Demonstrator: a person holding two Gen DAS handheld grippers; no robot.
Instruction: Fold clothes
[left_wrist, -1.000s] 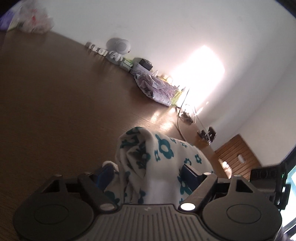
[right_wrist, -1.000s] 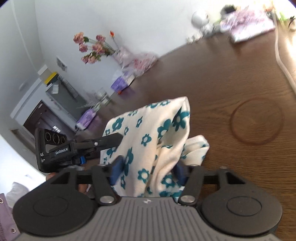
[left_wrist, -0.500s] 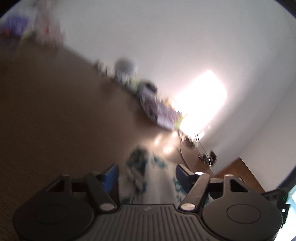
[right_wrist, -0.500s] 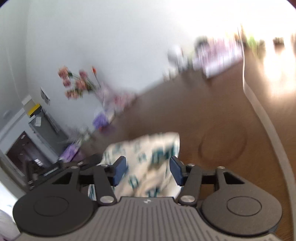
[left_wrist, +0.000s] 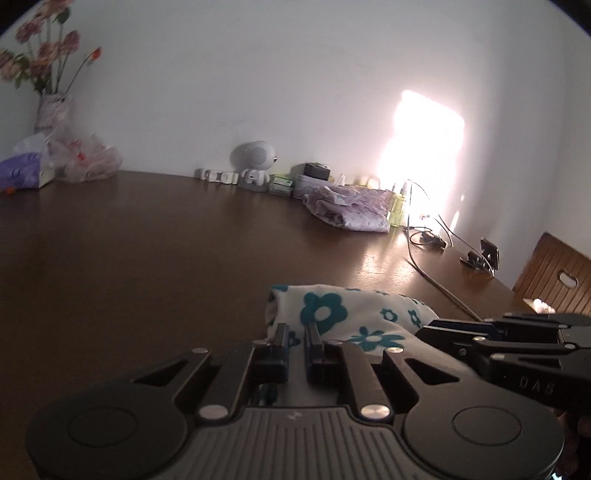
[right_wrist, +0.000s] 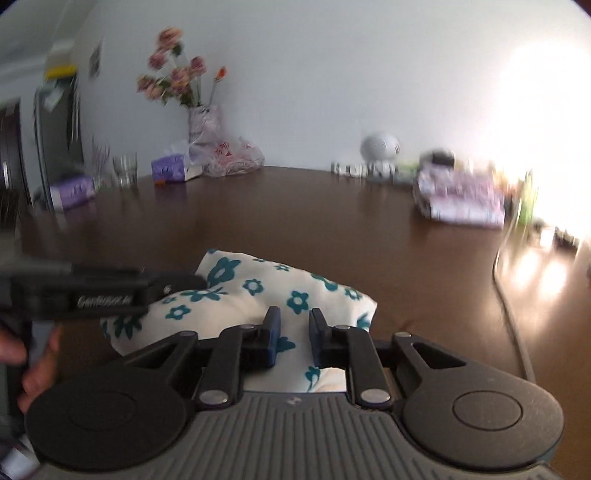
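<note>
Both grippers have swung level since a second ago, and the floral garment (right_wrist: 258, 299) that hung bunched between wide fingers now lies as a compact bundle on the near part of the brown table (left_wrist: 147, 258). My left gripper (left_wrist: 294, 334) has its fingers drawn close at the bundle's near left edge; whether they pinch cloth I cannot tell. My right gripper (right_wrist: 293, 325) stands slightly apart over the near right edge, cloth showing in the gap, its bite equally unclear. To fold well, I judge I should keep both edges level and matched, press the crease flat, and avoid dragging the bundle. Farther off at the right lies a lilac folded cloth (left_wrist: 347, 212), with a white figurine (left_wrist: 255, 162) behind it and flowers (right_wrist: 177, 79) far left.
</note>
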